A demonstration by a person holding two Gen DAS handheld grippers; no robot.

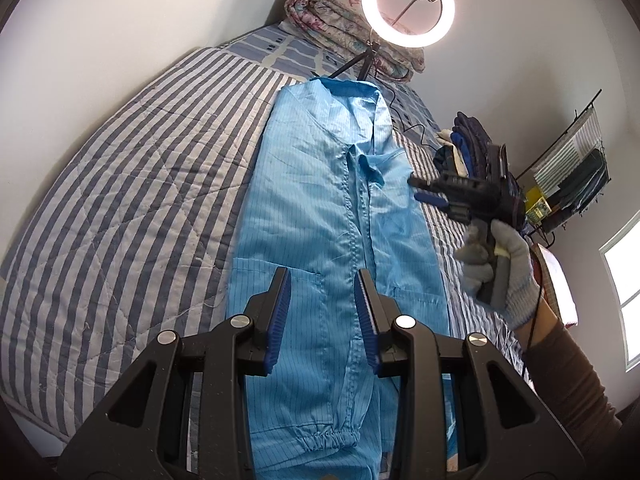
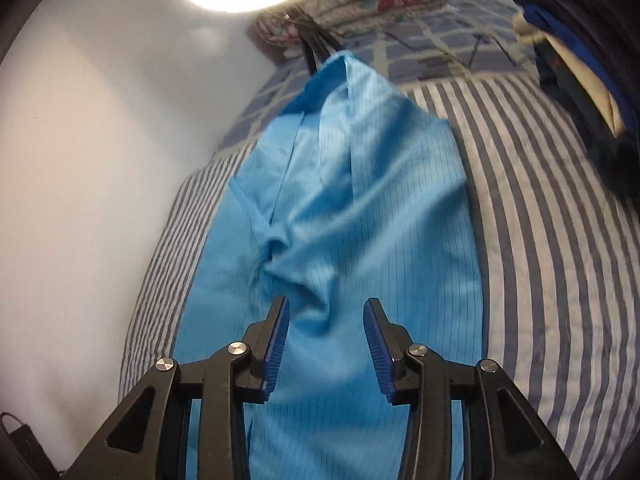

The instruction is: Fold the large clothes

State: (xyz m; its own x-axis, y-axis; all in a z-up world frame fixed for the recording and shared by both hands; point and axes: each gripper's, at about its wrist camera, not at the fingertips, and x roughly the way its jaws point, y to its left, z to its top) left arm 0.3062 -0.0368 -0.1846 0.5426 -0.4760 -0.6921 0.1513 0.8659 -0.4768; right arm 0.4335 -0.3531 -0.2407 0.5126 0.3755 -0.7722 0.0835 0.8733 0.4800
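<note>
- The blue garment (image 1: 320, 208) is lying lengthwise along the striped bed (image 1: 120, 184), narrowed, sides apparently folded in.
- The left gripper (image 1: 324, 320) and right gripper (image 2: 326, 344) are being held spread, pinching nothing.
- Crosswise folding is judged remaining.

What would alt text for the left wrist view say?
A light blue garment lies lengthwise on a striped bed, sleeves folded in. The left hand-held gripper hovers open above it; a gloved hand holds the right hand-held gripper.
</note>
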